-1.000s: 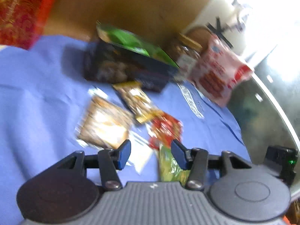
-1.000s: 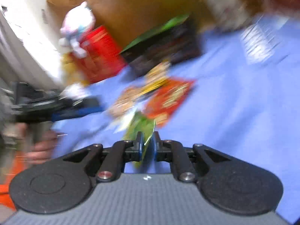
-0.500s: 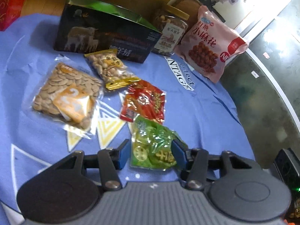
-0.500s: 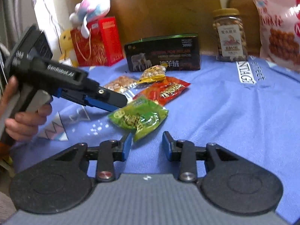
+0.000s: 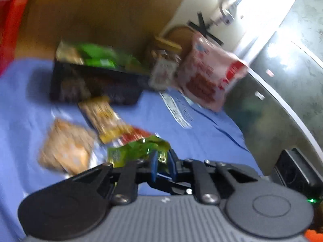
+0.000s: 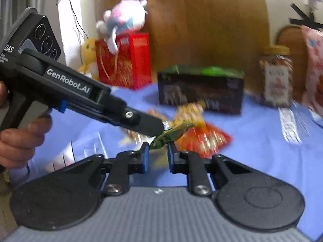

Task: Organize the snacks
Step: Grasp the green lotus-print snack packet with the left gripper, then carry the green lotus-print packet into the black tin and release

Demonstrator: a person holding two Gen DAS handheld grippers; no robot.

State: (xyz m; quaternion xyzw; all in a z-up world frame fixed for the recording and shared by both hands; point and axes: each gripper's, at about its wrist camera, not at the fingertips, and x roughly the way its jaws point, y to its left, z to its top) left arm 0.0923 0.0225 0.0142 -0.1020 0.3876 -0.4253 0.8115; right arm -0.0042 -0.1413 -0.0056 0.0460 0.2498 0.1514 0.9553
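Note:
My left gripper (image 5: 163,161) is shut on the edge of a green snack packet (image 5: 137,151) and holds it lifted off the blue cloth (image 5: 191,141). In the right wrist view the left gripper (image 6: 159,128) pinches the same green packet (image 6: 173,134) just ahead of my right gripper (image 6: 157,153), whose jaws are open and empty, apart from the packet. A red packet (image 6: 206,139), a yellow nut packet (image 5: 105,117) and a clear bag of seeds (image 5: 66,147) lie on the cloth.
At the back stand a dark box with a green top (image 6: 201,88), a nut jar (image 6: 276,76), a pink snack bag (image 5: 210,80), and a red gift bag (image 6: 123,60) with plush toys. The table edge (image 5: 282,104) curves at the right.
My left gripper closed on the green packet and lifted it from the cloth. My right gripper, shut on that packet a second ago, has released it and stays open.

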